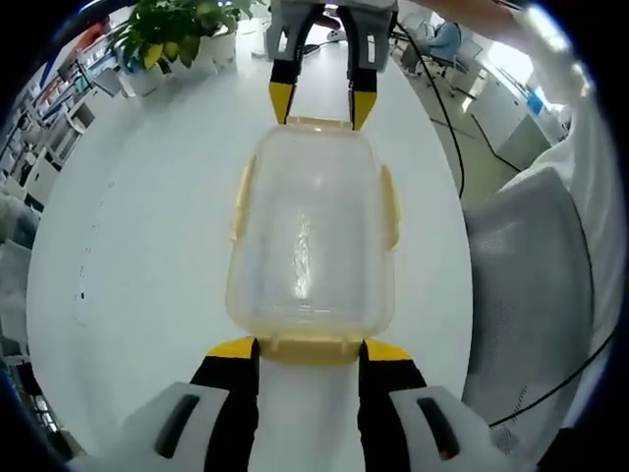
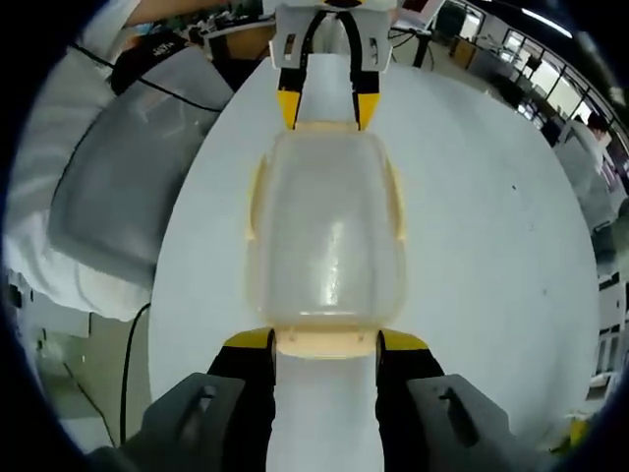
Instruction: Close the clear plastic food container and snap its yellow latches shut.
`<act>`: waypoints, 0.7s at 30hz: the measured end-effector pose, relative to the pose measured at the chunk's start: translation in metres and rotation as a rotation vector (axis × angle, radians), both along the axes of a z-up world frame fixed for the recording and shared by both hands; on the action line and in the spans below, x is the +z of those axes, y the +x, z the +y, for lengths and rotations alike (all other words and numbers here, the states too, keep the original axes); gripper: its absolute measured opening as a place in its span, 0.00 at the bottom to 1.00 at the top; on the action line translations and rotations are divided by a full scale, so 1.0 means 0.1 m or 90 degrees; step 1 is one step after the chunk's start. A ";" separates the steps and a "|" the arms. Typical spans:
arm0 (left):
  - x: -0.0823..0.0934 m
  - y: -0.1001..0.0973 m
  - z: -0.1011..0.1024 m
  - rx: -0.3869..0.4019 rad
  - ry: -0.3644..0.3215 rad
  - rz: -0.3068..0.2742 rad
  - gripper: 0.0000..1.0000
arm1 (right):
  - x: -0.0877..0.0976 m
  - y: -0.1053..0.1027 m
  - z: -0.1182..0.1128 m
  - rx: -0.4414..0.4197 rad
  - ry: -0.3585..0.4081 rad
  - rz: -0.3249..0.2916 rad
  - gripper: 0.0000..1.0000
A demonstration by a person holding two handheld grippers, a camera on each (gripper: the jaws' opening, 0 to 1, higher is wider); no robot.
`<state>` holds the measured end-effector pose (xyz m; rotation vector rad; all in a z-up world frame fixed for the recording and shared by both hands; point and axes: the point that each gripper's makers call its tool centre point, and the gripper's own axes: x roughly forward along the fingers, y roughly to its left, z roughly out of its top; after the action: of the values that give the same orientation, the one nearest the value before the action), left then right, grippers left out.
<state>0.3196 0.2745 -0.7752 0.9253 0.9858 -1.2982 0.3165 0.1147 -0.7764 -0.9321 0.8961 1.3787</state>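
A clear plastic container [image 1: 310, 226] with its lid on lies on the white round table [image 1: 128, 246]. Yellow latches sit along its sides and at both ends. My left gripper [image 1: 310, 349] stands open at the near end, its yellow tips flanking the end latch [image 1: 310, 346]. At the far end my right gripper [image 1: 320, 106] is open too, one tip on each side of that end's latch. In the right gripper view the container [image 2: 326, 236] lies between the right gripper [image 2: 326, 341] and the left gripper [image 2: 322, 106]. Whether the tips touch the latches I cannot tell.
A grey padded chair [image 1: 531, 285] stands off the table's edge, with cables [image 1: 442, 108] beside it. A potted plant [image 1: 172, 34] sits at the table's far side. A person's white sleeve [image 2: 59, 118] shows beside the chair [image 2: 128, 187]. Office desks lie beyond.
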 end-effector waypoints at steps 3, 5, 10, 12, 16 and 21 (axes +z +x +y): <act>-0.02 0.00 -0.05 0.000 0.003 0.003 0.34 | -0.02 0.01 -0.06 -0.002 -0.003 0.002 0.36; -0.03 0.00 -0.06 -0.001 0.004 0.005 0.34 | -0.02 0.00 -0.07 -0.003 -0.001 0.004 0.36; -0.06 0.01 -0.04 -0.001 0.017 0.005 0.34 | -0.05 0.01 -0.03 -0.003 -0.002 0.002 0.36; -0.05 0.00 -0.03 -0.001 0.017 0.006 0.34 | -0.06 0.01 -0.01 -0.002 -0.007 0.004 0.36; -0.05 0.00 -0.01 -0.003 0.024 0.004 0.34 | -0.05 0.00 -0.01 -0.002 -0.012 0.008 0.36; -0.04 -0.04 0.00 -0.003 0.025 0.012 0.34 | -0.05 -0.03 -0.01 0.000 -0.018 0.013 0.36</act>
<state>0.3159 0.2744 -0.7796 0.9475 1.0284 -1.2972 0.3139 0.1133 -0.7813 -0.9404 0.9327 1.3817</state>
